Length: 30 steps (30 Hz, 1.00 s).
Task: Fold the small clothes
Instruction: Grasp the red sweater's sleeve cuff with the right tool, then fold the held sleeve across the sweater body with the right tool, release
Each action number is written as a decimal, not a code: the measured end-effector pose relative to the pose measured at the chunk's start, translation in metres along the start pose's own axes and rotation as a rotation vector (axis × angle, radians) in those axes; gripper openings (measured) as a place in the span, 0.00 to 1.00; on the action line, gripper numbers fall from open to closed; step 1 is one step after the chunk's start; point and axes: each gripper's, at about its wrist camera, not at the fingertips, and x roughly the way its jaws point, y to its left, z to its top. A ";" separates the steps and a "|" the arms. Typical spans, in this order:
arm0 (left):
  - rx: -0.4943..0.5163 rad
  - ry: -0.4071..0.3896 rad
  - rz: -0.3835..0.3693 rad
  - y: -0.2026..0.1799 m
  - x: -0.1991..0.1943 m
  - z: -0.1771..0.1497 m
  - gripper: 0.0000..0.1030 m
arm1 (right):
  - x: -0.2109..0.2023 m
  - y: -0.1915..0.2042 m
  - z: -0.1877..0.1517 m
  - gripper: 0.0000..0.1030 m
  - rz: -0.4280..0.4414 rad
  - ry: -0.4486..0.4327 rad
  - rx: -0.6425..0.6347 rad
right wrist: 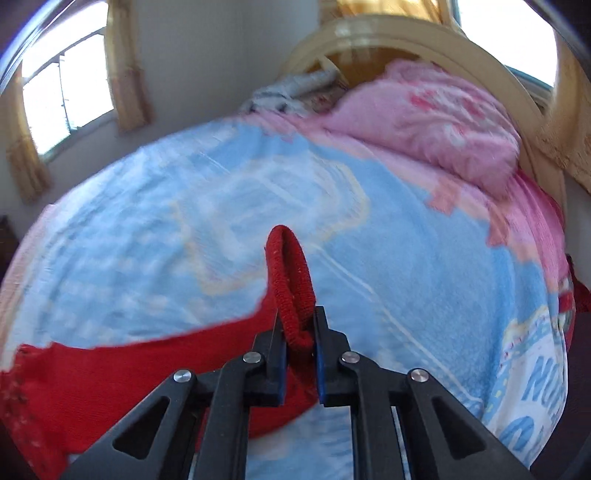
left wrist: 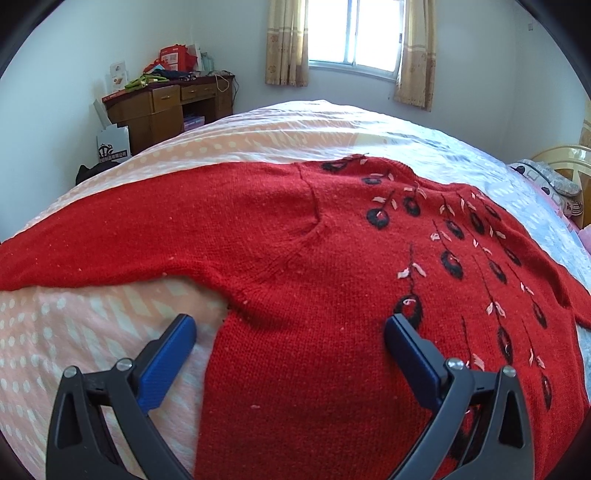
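Observation:
A red knit sweater [left wrist: 295, 266] with black and pink embroidery lies spread flat on the bed, one sleeve stretched out to the left. My left gripper [left wrist: 290, 328] is open and empty, hovering just above the sweater's left side near the armpit, its blue pads wide apart. In the right wrist view, my right gripper [right wrist: 299, 325] is shut on the red ribbed sleeve cuff [right wrist: 290, 269], which stands up as a loop between the fingers. The sleeve [right wrist: 122, 373] trails away to the lower left over the blue blanket.
The bed has a pink and white dotted cover [left wrist: 85, 332] and a blue patterned blanket [right wrist: 207, 206]. A pink blanket [right wrist: 424, 122] is heaped by the headboard [right wrist: 406, 40]. A cluttered wooden desk [left wrist: 166, 107] stands by the far wall, with a curtained window [left wrist: 354, 33].

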 end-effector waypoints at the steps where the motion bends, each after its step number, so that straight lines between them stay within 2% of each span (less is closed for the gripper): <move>1: 0.000 -0.001 -0.001 0.000 0.001 0.001 1.00 | -0.014 0.024 0.004 0.11 0.056 -0.016 -0.033; 6: -0.006 -0.009 -0.012 0.002 0.000 0.000 1.00 | -0.070 0.143 -0.003 0.11 0.355 -0.029 -0.167; 9: -0.010 -0.015 -0.021 0.003 0.000 0.000 1.00 | -0.087 0.228 -0.028 0.11 0.562 0.038 -0.226; 13: -0.019 -0.023 -0.037 0.005 0.000 0.000 1.00 | -0.090 0.321 -0.075 0.11 0.714 0.118 -0.314; 16: -0.027 -0.027 -0.047 0.006 0.000 0.000 1.00 | -0.083 0.377 -0.112 0.11 0.801 0.205 -0.379; 22: -0.040 -0.039 -0.064 0.007 0.000 0.000 1.00 | -0.063 0.433 -0.169 0.11 0.918 0.315 -0.463; 27: -0.042 -0.042 -0.067 0.008 0.001 0.000 1.00 | -0.053 0.455 -0.202 0.11 0.977 0.391 -0.505; 30: -0.031 -0.042 -0.055 0.006 0.001 -0.001 1.00 | -0.043 0.458 -0.211 0.11 1.086 0.497 -0.467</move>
